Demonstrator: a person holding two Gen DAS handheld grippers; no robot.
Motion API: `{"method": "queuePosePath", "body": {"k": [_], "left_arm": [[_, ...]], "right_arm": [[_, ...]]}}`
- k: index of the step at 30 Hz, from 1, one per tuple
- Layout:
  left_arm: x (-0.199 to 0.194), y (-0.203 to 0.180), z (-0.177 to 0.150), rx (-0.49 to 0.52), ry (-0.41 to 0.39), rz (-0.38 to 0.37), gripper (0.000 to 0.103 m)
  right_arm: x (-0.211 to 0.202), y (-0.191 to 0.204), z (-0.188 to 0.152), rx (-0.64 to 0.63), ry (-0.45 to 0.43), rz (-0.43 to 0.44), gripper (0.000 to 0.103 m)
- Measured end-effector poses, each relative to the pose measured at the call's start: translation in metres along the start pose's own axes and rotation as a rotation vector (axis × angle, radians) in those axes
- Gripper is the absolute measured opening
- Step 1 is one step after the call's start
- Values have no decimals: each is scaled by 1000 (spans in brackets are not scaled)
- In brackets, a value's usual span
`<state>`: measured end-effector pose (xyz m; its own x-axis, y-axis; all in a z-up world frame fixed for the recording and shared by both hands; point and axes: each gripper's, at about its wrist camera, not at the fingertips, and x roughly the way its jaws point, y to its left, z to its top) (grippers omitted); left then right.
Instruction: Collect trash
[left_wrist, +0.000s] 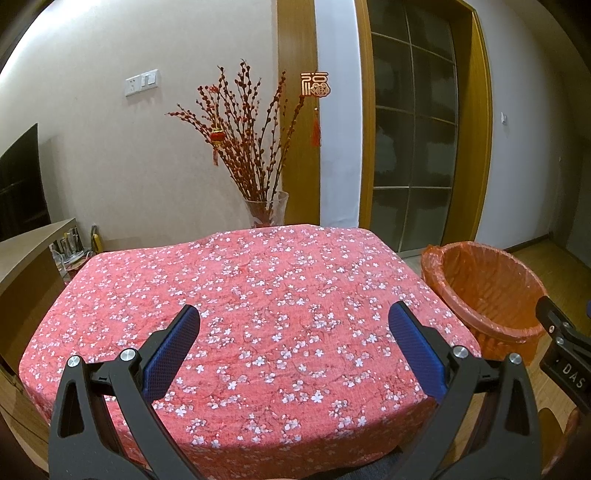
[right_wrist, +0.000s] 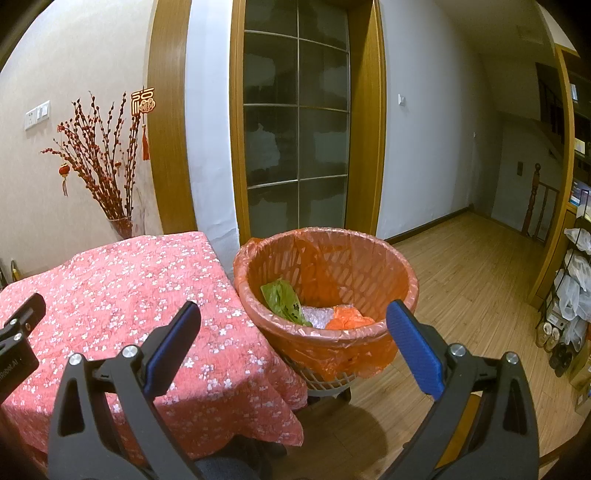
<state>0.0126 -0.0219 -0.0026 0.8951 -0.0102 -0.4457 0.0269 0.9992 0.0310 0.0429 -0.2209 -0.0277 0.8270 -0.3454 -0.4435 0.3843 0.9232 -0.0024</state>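
**Both tongs empty; the trash lies in the bin**

The left tongs (left_wrist: 293, 317) hang wide apart above the near half of the bench (left_wrist: 258, 288), holding nothing. Its flowered cloth shows no litter anywhere in the left view. The right tongs (right_wrist: 293, 317) are equally wide and empty, poised over the near rim of the bin (right_wrist: 402, 266), which stands on the floor just beside the bench's right edge.

Inside the bin's orange liner lie a green bag (right_wrist: 282, 299), a patch of bubble wrap (right_wrist: 319, 315) and an orange scrap (right_wrist: 347, 319), side by side near the front wall.

The bin lies ahead of and below the right tongs, and to the right of the left tongs, so the right hand is the nearer. With nothing visible left to pick up, the task looks finished or nearly so.
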Motion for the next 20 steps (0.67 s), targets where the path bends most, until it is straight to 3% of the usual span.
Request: {"method": "queuePosePath", "body": {"k": [20], "left_arm": [[1, -2, 1, -6, 16, -15, 101]], "right_arm": [[0, 0, -1, 1, 4, -1, 98]]}}
